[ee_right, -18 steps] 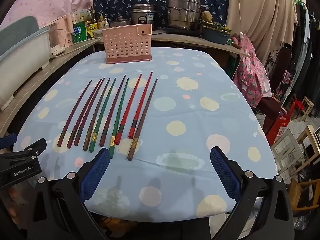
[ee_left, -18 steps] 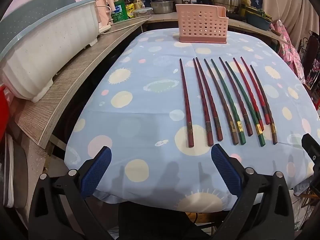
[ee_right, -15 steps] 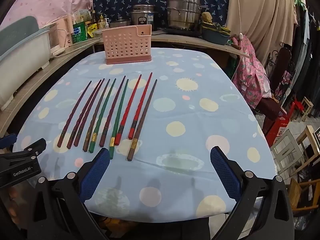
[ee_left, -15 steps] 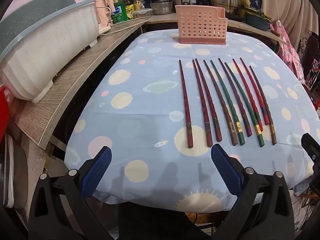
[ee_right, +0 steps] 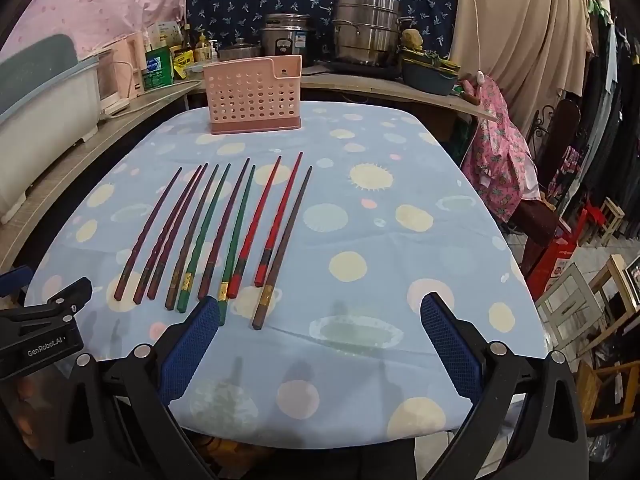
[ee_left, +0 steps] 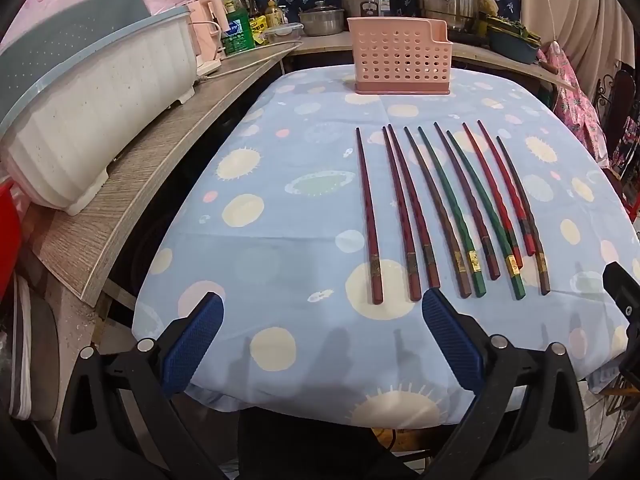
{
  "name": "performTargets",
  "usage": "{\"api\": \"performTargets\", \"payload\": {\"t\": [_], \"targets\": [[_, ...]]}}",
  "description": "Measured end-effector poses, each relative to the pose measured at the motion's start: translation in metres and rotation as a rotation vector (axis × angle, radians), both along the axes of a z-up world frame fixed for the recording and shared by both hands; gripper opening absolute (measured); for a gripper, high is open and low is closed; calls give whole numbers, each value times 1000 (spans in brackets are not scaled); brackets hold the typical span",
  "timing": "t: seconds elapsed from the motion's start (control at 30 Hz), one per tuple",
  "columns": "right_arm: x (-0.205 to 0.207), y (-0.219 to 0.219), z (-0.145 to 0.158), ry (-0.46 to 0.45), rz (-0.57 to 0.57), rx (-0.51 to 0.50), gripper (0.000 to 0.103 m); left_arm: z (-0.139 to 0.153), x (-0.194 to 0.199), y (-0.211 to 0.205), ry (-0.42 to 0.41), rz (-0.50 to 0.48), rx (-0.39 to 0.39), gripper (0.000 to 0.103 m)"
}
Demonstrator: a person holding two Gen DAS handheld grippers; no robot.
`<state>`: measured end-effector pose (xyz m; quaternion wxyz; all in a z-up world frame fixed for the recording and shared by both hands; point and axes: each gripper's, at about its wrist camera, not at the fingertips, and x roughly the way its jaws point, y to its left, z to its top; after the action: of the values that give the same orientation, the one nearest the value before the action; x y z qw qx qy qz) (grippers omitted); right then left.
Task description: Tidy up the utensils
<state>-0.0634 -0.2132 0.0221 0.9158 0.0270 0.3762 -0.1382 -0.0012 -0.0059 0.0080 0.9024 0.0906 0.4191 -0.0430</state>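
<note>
Several chopsticks (ee_left: 448,208) in dark red, brown, green and bright red lie side by side on the blue dotted tablecloth (ee_left: 280,232); they also show in the right wrist view (ee_right: 224,232). A pink perforated utensil basket (ee_left: 400,60) stands upright at the far end, also in the right wrist view (ee_right: 254,98). My left gripper (ee_left: 322,320) is open and empty near the table's front edge, just before the chopsticks' thick ends. My right gripper (ee_right: 320,320) is open and empty, to the right of the chopsticks' ends.
A white dish rack (ee_left: 88,112) sits on a wooden counter (ee_left: 132,200) to the left. Pots (ee_right: 366,36), bottles and a cooker stand on the back counter. Chairs and clutter (ee_right: 560,240) lie off the table's right side. The left gripper's body (ee_right: 40,332) shows at lower left.
Both grippers have edged slightly forward toward the chopsticks. Nothing on the table has moved.
</note>
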Motion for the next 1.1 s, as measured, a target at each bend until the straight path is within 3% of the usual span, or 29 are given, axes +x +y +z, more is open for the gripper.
{"api": "performTargets", "payload": {"t": [1.1], "targets": [[10, 0, 12, 2, 13, -22, 96, 16, 7, -7, -26, -19, 38, 95]]}}
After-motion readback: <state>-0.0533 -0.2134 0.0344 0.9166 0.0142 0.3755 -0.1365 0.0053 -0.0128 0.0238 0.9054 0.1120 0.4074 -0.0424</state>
